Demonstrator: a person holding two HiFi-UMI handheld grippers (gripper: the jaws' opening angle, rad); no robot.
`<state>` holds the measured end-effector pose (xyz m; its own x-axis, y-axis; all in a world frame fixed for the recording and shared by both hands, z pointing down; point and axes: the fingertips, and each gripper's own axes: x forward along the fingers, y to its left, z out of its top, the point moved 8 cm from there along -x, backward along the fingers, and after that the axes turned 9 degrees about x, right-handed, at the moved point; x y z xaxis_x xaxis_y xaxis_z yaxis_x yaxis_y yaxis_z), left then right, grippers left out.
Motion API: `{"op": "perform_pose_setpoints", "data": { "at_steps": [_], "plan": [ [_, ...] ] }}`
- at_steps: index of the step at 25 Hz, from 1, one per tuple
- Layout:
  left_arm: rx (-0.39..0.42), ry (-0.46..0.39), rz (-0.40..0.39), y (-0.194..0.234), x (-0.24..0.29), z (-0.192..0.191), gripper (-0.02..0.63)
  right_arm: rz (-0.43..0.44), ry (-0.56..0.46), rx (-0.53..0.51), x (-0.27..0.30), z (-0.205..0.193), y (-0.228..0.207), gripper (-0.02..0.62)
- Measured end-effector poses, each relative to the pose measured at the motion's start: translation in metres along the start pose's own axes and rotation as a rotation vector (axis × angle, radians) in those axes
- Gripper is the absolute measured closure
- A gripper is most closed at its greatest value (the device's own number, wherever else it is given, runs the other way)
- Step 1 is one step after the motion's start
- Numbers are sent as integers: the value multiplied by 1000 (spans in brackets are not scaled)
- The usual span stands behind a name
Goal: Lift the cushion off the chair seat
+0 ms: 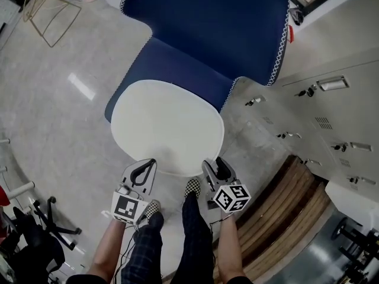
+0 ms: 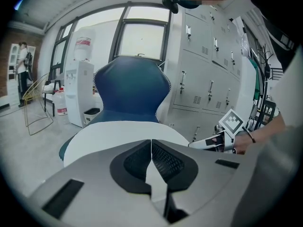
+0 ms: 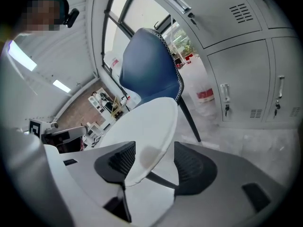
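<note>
A white oval cushion [image 1: 166, 123] lies on the seat of a blue chair [image 1: 207, 22]. My left gripper [image 1: 149, 161] is at the cushion's front edge, left of centre. In the left gripper view its tips [image 2: 151, 142] meet in a thin line with the cushion [image 2: 123, 131] beyond them, so it is shut. My right gripper [image 1: 213, 164] is at the front right edge. In the right gripper view it [image 3: 154, 145] stands open, and the cushion's thin rim [image 3: 142, 131] reaches in between the two jaws without being pressed.
Grey lockers [image 1: 331, 111] line the right side, with a wooden platform [image 1: 284, 212] below them. A wire-frame stand [image 1: 50, 13] stands at the far left and an office chair base [image 1: 35, 229] at the lower left. The person's checkered shoes [image 1: 192, 188] are under the seat's front.
</note>
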<state>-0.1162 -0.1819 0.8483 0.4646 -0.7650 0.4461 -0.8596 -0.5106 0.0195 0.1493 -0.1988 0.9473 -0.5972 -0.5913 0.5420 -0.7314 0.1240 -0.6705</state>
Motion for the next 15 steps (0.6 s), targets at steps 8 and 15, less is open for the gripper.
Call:
{"op": "perform_pose_setpoints", "data": {
  "at_steps": [8,15],
  "plan": [
    [-2,14,24,10,-3,-11,588,33,31,24,19,-4,0,347],
    [-10,16,27,11,-4,-16,588,46,22,-18,20,-4,3,371]
  ]
}}
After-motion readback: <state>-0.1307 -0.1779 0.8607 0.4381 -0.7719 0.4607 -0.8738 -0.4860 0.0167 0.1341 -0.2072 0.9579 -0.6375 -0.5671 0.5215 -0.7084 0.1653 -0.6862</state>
